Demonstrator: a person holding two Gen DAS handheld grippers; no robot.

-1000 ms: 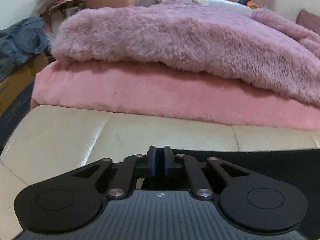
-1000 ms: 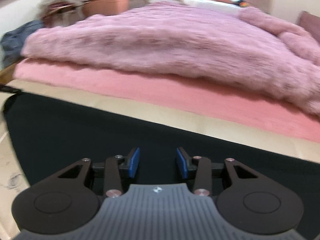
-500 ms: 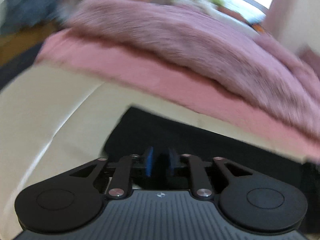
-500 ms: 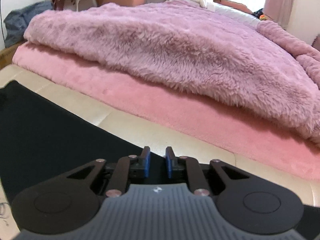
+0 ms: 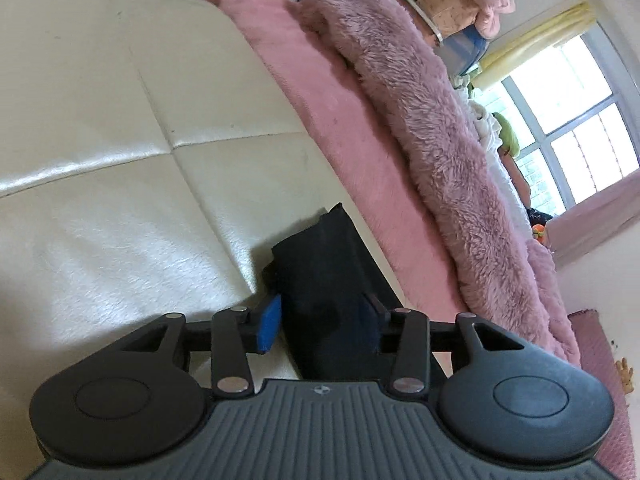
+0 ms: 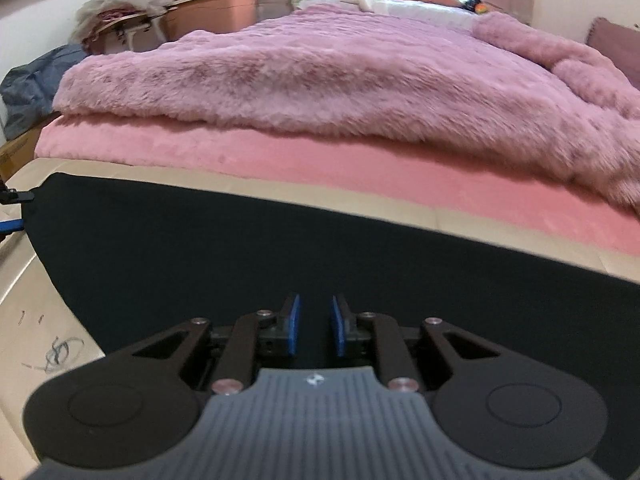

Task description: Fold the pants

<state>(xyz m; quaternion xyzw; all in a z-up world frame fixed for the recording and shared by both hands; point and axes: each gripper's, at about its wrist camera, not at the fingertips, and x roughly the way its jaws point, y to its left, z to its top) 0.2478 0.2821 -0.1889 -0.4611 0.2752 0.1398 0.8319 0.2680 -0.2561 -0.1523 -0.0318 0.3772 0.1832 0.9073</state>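
Observation:
The black pants [image 6: 248, 248] lie spread flat on the cream padded surface [image 6: 36, 320], along the pink bed edge. In the left wrist view one end of the pants [image 5: 320, 276] sits between my left gripper's [image 5: 322, 316] wide-open jaws; the view is rolled sideways. My right gripper [image 6: 314, 330] hovers over the pants with its blue pads [image 6: 295, 330] a small gap apart, holding nothing. The left gripper's tip [image 6: 14, 212] shows at the pants' left end in the right wrist view.
A pink mattress [image 6: 320, 168] with a fluffy mauve blanket [image 6: 340, 80] borders the far side. Boxes and a grey bundle [image 6: 28, 88] stand at the left. Cream padded panels [image 5: 100, 140] stretch left of the pants.
My left gripper opened from shut, rolled sideways and now straddles the pants' end. My right gripper moved back over the middle of the pants, its jaws slightly wider than half a second ago.

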